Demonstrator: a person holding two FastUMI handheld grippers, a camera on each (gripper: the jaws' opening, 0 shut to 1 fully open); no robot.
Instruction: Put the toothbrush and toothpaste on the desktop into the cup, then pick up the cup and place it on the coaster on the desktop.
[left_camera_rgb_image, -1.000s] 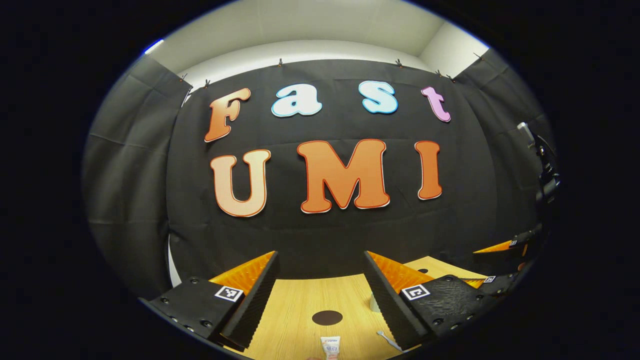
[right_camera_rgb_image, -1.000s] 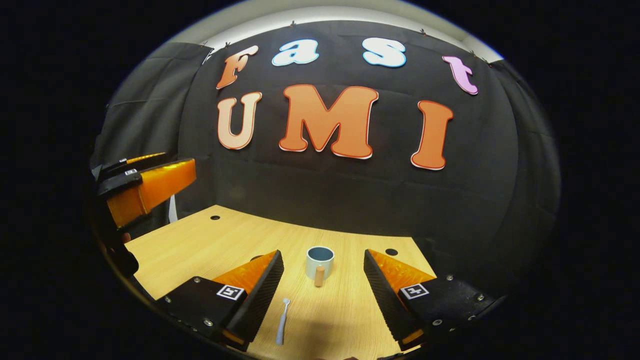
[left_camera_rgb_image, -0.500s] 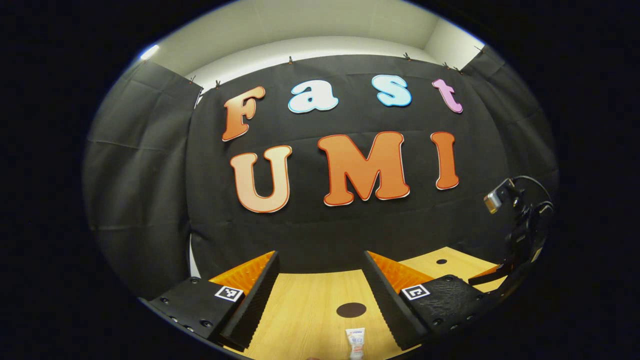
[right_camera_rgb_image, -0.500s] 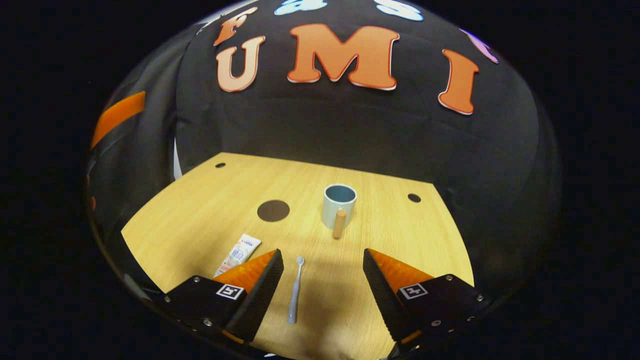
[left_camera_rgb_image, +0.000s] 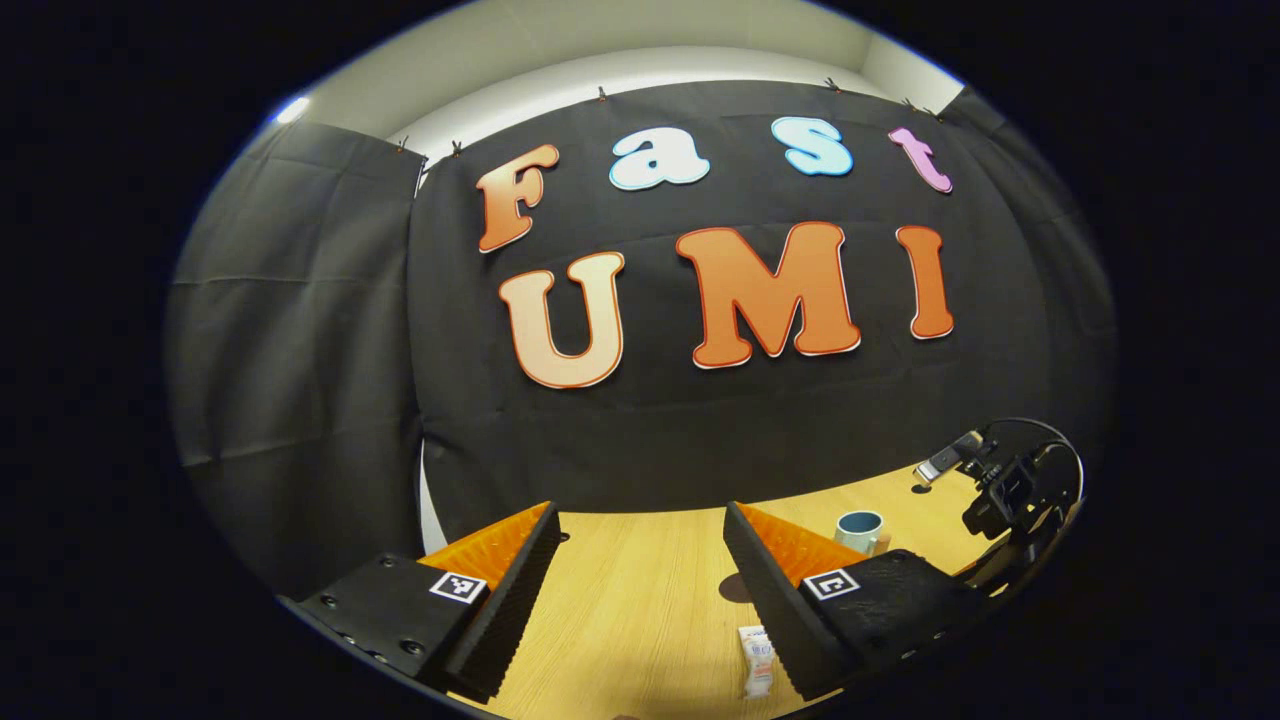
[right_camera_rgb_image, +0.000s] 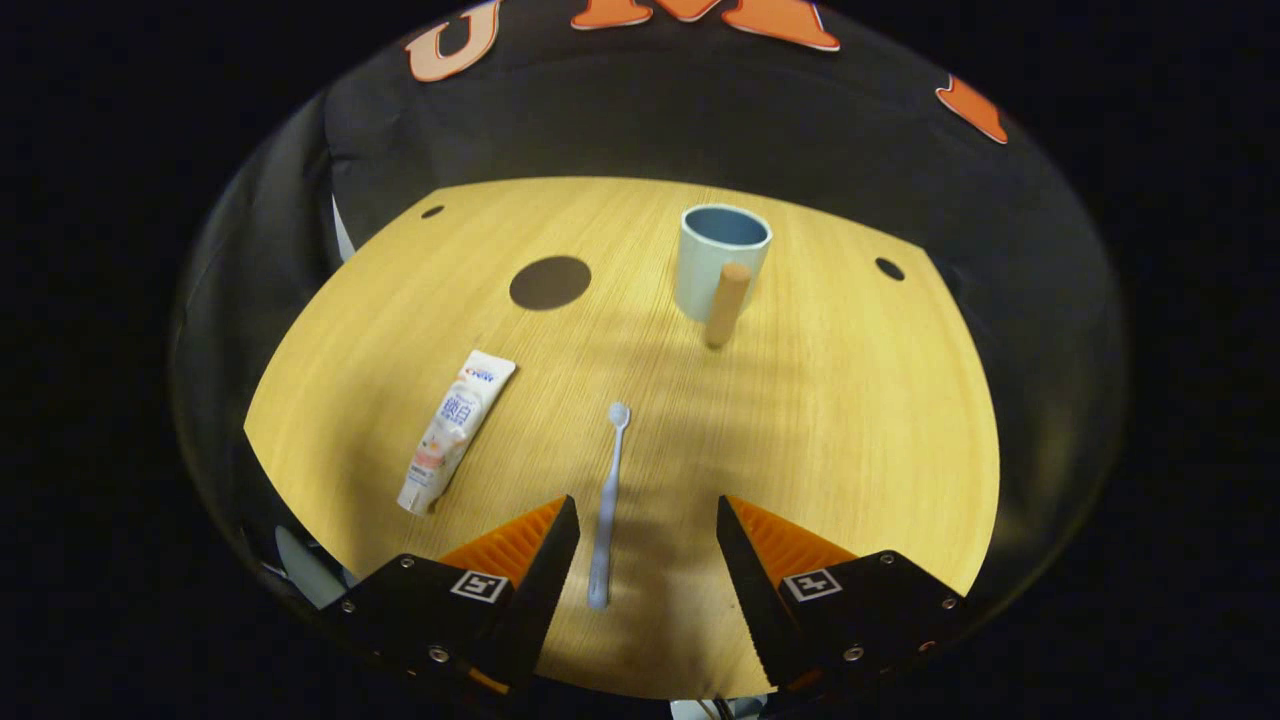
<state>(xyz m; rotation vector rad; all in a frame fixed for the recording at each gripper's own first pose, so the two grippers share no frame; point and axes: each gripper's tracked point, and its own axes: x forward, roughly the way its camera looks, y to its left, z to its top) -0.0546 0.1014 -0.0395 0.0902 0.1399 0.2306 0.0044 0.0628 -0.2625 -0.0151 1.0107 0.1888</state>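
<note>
Nothing done yet. Toothbrush (right_camera_rgb_image: 607, 505) and toothpaste (right_camera_rgb_image: 455, 430) lie flat on the surface (right_camera_rgb_image: 850, 400), cup (right_camera_rgb_image: 722, 260) is empty and stands well apart from the coaster (right_camera_rgb_image: 550, 283). Right gripper (right_camera_rgb_image: 645, 530) is spread wide above the toothbrush handle, not touching. Left gripper (left_camera_rgb_image: 640, 560) is also apart, holding nothing, with the toothpaste near its right finger. All three placements remain.

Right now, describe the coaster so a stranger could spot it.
On the wooden desktop, look toward the far side, left of the blue cup. The coaster is the flat dark disc there, larger than the small dark holes near the desktop's far corners.
</note>
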